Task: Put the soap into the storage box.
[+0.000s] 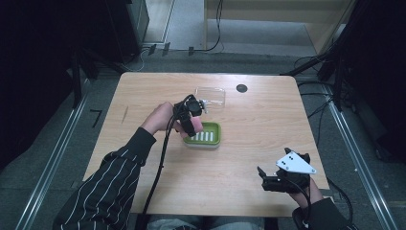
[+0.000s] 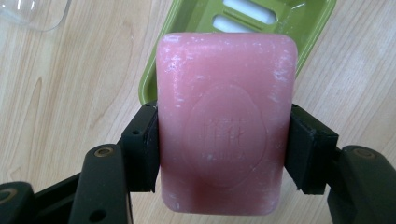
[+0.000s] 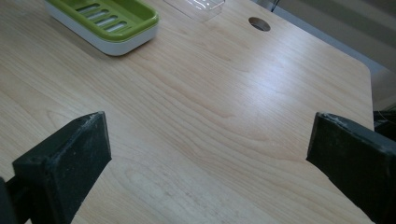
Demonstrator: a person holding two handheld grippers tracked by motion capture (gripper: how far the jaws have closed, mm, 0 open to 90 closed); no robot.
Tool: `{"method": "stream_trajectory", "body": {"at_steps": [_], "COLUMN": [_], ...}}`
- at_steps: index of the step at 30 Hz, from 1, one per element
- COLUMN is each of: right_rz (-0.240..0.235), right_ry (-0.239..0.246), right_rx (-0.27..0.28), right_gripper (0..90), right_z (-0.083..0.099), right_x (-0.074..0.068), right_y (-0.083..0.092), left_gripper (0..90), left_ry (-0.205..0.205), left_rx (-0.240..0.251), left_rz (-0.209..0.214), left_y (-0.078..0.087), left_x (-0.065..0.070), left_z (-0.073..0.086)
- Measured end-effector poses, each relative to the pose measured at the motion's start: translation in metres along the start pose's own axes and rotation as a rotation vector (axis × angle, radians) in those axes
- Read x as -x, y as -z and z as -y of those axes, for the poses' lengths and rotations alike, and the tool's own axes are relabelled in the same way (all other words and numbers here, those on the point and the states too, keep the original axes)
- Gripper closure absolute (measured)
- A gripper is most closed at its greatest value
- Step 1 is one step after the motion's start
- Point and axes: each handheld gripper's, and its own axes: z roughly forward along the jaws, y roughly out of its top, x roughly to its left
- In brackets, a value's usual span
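Pink soap (image 2: 226,123) sits clamped between the jaws of the left tool (image 1: 190,115), held off the bench (image 1: 249,143) with its long axis running out along the jaws. The green dish (image 1: 207,133) lies just ahead of it, at about four o'clock from the tool in the high view, so the coming move is likely a short lowering over the dish's slotted floor. The bar is a rounded rectangle with a stamped oval emblem and pale scuffs on its edges. A clear lid (image 1: 210,97) rests at twelve o'clock from the dish. The right tool (image 1: 286,178) hangs wide open and empty at five o'clock, well apart.
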Motion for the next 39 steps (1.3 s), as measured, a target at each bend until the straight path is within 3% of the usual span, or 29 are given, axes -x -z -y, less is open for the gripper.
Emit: {"method": "stream_trajectory", "body": {"at_steps": [27,39], "right_rz": [0.029,0.039], "right_ry": [-0.015,-0.028], "right_rx": [-0.015,-0.018], "right_gripper": [0.0,0.0], "right_z": [0.008,0.010], "right_x": [0.003,0.004], "right_y": [0.009,0.012], "left_gripper": [38.5,38.5], "left_ry": [-0.122,-0.152], "left_rx": [0.004,-0.008], "left_rz": [0.004,0.000], "left_y": [-0.016,-0.025], "left_x": [0.006,0.007], "left_z": [-0.023,-0.029]}}
